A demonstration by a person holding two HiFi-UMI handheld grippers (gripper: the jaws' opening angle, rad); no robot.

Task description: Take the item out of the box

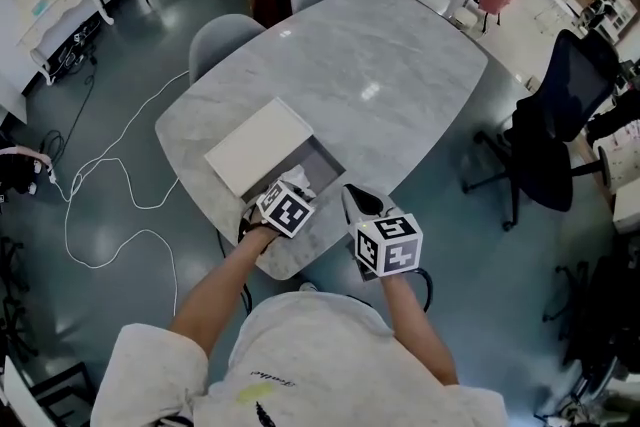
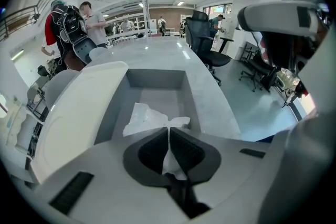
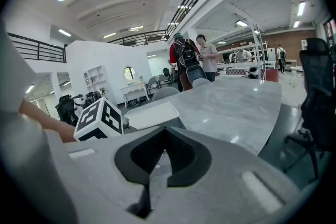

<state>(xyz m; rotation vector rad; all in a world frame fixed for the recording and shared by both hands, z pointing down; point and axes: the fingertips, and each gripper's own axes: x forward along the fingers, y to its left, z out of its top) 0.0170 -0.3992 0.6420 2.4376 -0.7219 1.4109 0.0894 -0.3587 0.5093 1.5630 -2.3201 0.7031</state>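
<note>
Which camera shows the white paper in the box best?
Left gripper view: the white paper sits central, pinched by the left gripper. The head view shows only a small patch; the right gripper view, none.

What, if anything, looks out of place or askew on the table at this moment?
Nothing looks spilled or damaged. The one untidy thing is the crumpled white paper inside the open grey box, a corner of it pinched in the shut left gripper. The white lid lies alongside the box.
</note>
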